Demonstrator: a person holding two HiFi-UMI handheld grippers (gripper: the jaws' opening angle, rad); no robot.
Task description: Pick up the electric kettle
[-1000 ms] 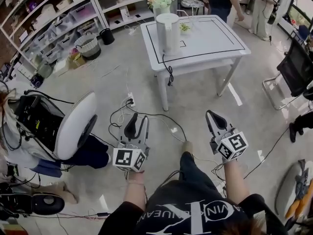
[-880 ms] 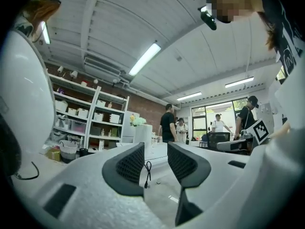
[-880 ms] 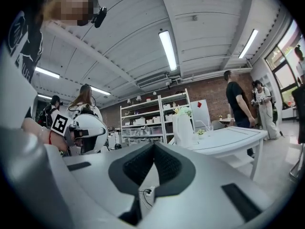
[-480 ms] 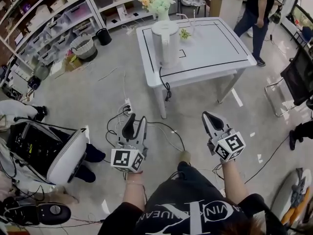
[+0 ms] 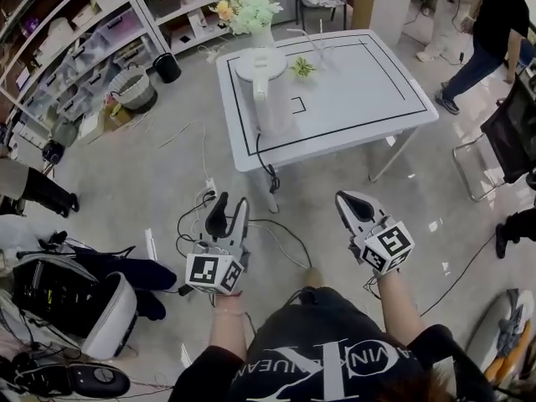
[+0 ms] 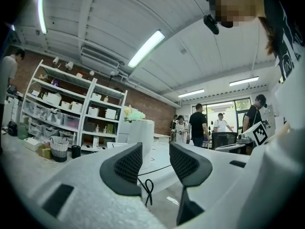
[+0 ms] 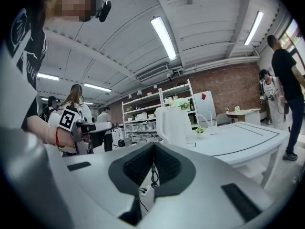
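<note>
- The electric kettle [image 5: 261, 74] is seen upright near the 10 o'clock corner of the white table [image 5: 368, 99], well apart from both grippers
- The left gripper [image 5: 233, 201] is seen with its jaws opening and nothing between them; the right gripper [image 5: 350, 201] is closed and empty
- A flower vase [image 5: 248, 13] is set at the kettle's 12 o'clock, a small plant [image 5: 301, 67] at its 3 o'clock
- A black cord [image 5: 270, 174] is hung over the table edge at the kettle's 6 o'clock, and a power strip [image 5: 209, 193] is laid on the floor near the left gripper
</note>
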